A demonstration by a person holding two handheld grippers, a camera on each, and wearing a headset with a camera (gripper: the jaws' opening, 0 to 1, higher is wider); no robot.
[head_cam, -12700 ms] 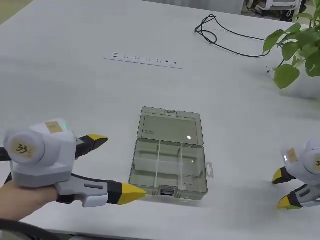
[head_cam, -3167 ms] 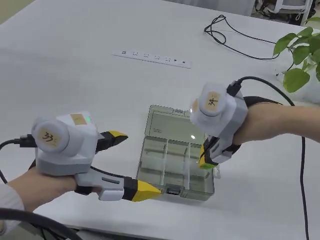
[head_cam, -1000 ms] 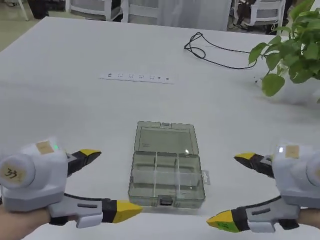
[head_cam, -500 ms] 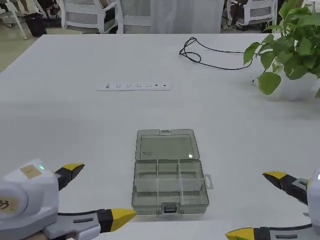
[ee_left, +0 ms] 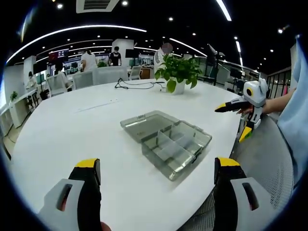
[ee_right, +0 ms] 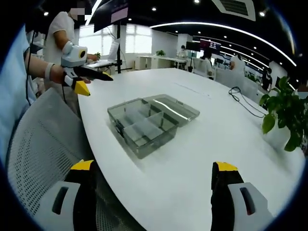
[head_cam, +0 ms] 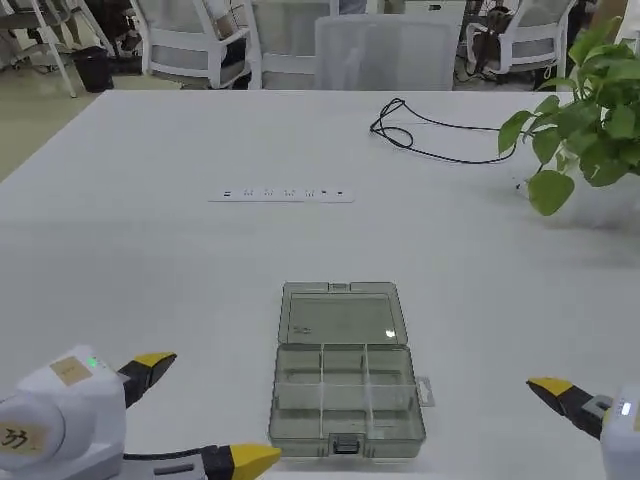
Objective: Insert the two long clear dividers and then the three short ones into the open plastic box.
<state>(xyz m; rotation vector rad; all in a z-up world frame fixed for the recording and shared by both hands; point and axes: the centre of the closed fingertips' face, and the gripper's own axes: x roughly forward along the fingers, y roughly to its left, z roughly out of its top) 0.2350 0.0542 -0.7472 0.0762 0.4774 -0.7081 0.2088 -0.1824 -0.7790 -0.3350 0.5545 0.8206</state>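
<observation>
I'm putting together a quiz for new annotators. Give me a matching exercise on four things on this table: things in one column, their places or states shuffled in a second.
Things:
1. plastic box
2. power strip
3. black cable
4. plant

Places or states, as seen in the head view:
A. leafy, at the right edge of the table
B. looped, at the far side
C. lid open, near the front edge
D. long and flat, mid-table beyond the box

Pairs: 1-C, 2-D, 3-B, 4-A

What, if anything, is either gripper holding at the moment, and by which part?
Nothing is held: the left gripper and the right gripper are both open and empty, clear of the plastic box.
</observation>
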